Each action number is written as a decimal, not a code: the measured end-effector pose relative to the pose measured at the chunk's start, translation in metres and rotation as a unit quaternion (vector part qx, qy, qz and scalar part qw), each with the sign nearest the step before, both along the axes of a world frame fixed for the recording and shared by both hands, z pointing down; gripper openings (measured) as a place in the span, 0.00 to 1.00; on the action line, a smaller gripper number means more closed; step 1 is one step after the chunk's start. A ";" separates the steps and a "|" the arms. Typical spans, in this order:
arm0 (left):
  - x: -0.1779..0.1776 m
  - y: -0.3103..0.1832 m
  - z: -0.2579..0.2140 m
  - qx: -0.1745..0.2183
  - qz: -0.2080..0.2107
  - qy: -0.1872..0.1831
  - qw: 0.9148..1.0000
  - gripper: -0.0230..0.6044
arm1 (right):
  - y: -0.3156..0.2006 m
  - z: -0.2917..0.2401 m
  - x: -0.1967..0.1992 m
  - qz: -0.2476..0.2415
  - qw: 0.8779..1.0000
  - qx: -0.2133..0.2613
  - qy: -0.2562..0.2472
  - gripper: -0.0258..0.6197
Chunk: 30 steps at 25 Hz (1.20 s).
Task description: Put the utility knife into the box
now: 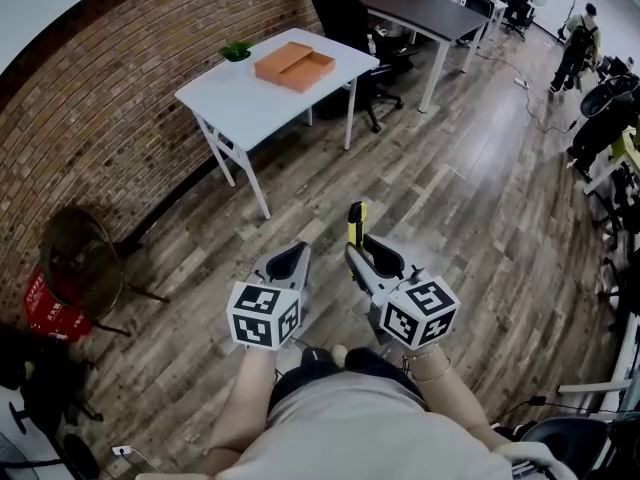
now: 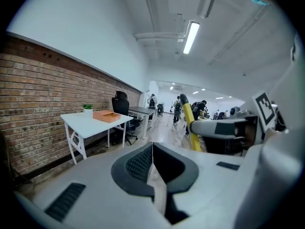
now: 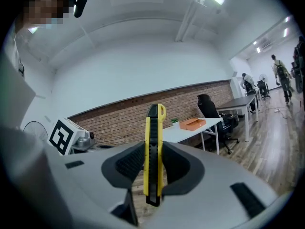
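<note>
A yellow-and-black utility knife (image 1: 356, 223) (image 3: 153, 151) stands upright between the jaws of my right gripper (image 1: 362, 250) (image 3: 153, 168), which is shut on its handle; the knife (image 2: 189, 123) also shows in the left gripper view. My left gripper (image 1: 290, 260) (image 2: 151, 161) is beside it, jaws shut together with nothing between them. Both are held over the wooden floor, close to the person's body. The orange box (image 1: 294, 65) (image 2: 106, 116) (image 3: 193, 123) lies open on a white table (image 1: 240, 103) against the brick wall, well ahead of both grippers.
A small green plant (image 1: 236, 51) sits on the table next to the box. A black office chair (image 1: 345, 8) and a dark desk (image 1: 425, 13) stand beyond it. A round dark chair (image 1: 80, 258) and red bag (image 1: 50, 308) are at the left. People stand at the far right.
</note>
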<state>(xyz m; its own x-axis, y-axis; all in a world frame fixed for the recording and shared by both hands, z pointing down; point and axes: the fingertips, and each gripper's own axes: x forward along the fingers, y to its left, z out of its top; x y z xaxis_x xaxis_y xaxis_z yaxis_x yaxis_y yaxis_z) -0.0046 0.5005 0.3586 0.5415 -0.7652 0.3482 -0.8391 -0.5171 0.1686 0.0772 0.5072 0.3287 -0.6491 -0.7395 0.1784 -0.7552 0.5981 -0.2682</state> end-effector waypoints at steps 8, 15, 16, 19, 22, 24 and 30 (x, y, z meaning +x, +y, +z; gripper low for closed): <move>0.037 -0.001 0.012 -0.002 0.003 0.004 1.000 0.05 | 0.000 0.021 0.035 0.002 1.000 -0.011 0.012 0.22; 0.041 -0.033 0.024 -0.015 0.003 0.006 1.000 0.05 | -0.035 0.033 0.049 0.022 0.999 -0.027 -0.003 0.22; 0.042 -0.042 0.027 -0.017 0.002 0.008 1.000 0.05 | -0.042 0.036 0.049 0.021 0.999 -0.029 -0.002 0.22; 0.046 -0.075 0.029 -0.017 0.005 0.012 1.000 0.05 | -0.071 0.041 0.045 0.014 0.999 -0.029 0.007 0.22; 0.047 -0.116 0.027 -0.014 0.006 0.013 1.000 0.05 | -0.111 0.038 0.042 0.016 1.000 -0.024 0.002 0.22; 0.045 -0.147 0.024 -0.013 0.009 0.014 1.000 0.05 | -0.142 0.035 0.039 0.019 1.000 -0.024 0.000 0.22; 0.030 -0.243 0.026 -0.019 0.022 0.018 0.999 0.05 | -0.236 0.040 0.018 0.023 0.999 -0.037 -0.001 0.22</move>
<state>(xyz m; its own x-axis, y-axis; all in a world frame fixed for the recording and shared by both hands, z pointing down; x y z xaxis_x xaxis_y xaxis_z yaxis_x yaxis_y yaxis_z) 0.0259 0.2576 0.3844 0.5868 -0.7274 0.3557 -0.8090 -0.5456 0.2189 0.0953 0.2715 0.3688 -0.6142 -0.7540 0.2329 -0.7816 0.5406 -0.3111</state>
